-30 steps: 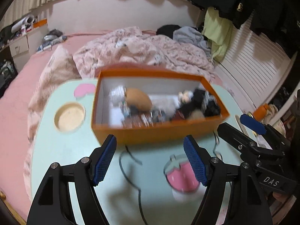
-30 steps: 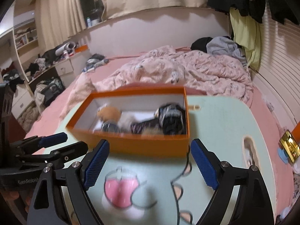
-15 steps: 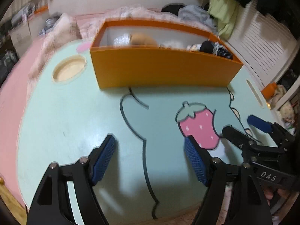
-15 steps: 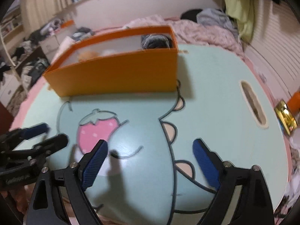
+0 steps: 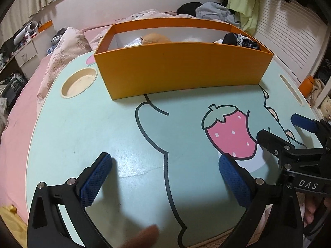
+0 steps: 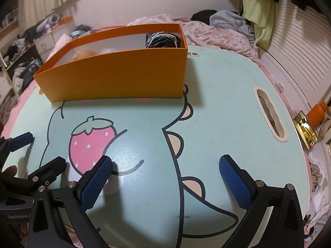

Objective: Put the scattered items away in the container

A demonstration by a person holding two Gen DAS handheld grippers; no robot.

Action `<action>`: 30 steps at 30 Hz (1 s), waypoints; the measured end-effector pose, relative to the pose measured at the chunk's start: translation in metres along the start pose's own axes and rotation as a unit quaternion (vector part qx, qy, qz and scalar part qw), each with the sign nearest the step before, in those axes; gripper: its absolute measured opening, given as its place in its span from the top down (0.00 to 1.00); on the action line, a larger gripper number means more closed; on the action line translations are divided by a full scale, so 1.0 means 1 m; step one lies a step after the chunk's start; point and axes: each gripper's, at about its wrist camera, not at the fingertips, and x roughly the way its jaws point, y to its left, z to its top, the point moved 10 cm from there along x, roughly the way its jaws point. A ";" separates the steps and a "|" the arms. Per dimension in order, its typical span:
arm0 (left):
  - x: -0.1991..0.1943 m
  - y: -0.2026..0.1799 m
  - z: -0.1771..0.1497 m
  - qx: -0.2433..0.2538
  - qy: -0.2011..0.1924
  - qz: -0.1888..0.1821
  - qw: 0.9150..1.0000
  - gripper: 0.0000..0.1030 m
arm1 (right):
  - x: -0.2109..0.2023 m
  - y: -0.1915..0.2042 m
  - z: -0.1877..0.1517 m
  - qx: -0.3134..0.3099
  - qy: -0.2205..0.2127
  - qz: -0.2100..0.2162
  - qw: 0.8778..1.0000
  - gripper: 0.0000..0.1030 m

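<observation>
An orange box (image 5: 182, 70) (image 6: 115, 76) stands at the far side of the mint-green table (image 5: 82, 124) (image 6: 227, 103). Inside it lie a brown plush toy (image 5: 154, 38) (image 6: 84, 53), a crinkled silvery item (image 5: 132, 44) and black lace fabric (image 5: 240, 40) (image 6: 163, 39). My left gripper (image 5: 165, 161) (image 6: 44, 148) hovers low over the near part of the table, its jaws opening with nothing between them. My right gripper (image 6: 165, 161) (image 5: 278, 126) hangs beside it on the right, open and empty. No loose item shows on the table top.
The table has a round cup recess (image 5: 79, 82) at the left and a handle slot (image 6: 269, 115) at the right. It sits on a bed with a pink quilt (image 6: 217, 33). A phone (image 6: 306, 132) and an orange bottle (image 6: 318, 111) lie past the right edge.
Both grippers have sunk toward the table, so the box now shows its side wall instead of its inside. The left jaws have spread wider; the right jaws widened a little.
</observation>
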 end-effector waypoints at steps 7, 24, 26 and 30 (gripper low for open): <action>0.000 0.001 0.002 0.001 -0.001 0.000 1.000 0.00 | 0.000 -0.001 -0.001 0.000 0.000 0.000 1.000 0.00; 0.003 0.005 0.004 -0.022 0.008 0.015 1.000 0.00 | 0.000 -0.003 0.001 0.006 -0.002 -0.003 1.000 0.00; 0.003 0.005 0.004 -0.022 0.006 0.015 1.000 0.00 | -0.001 -0.002 0.000 0.006 -0.002 -0.003 1.000 0.00; 0.003 0.005 0.004 -0.022 0.005 0.015 1.000 0.00 | -0.001 -0.002 0.000 0.006 -0.002 -0.003 1.000 0.00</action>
